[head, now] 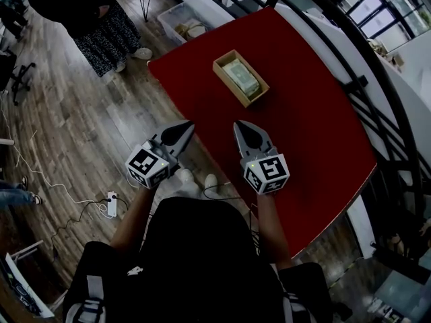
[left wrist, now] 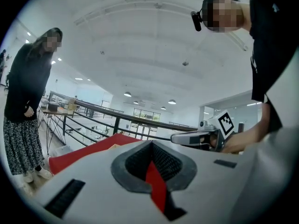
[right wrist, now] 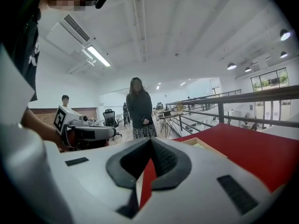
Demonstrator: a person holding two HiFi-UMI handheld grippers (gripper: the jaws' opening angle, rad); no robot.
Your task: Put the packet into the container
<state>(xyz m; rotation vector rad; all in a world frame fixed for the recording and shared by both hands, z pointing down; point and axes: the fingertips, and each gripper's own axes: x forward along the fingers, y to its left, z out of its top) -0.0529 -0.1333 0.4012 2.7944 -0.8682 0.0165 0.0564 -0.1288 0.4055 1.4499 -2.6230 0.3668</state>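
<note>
Nearest me, my left gripper [head: 187,125] and right gripper [head: 238,125] hang side by side, both clenched on nothing, jaws pressed together. Just past them is the red table [head: 310,133]. Farther out on it sits the box [head: 227,81], well apart from both grippers, with the packet [head: 241,77] lying inside. Beyond, a person [head: 94,19] stands on the wood floor [head: 81,126].
</note>
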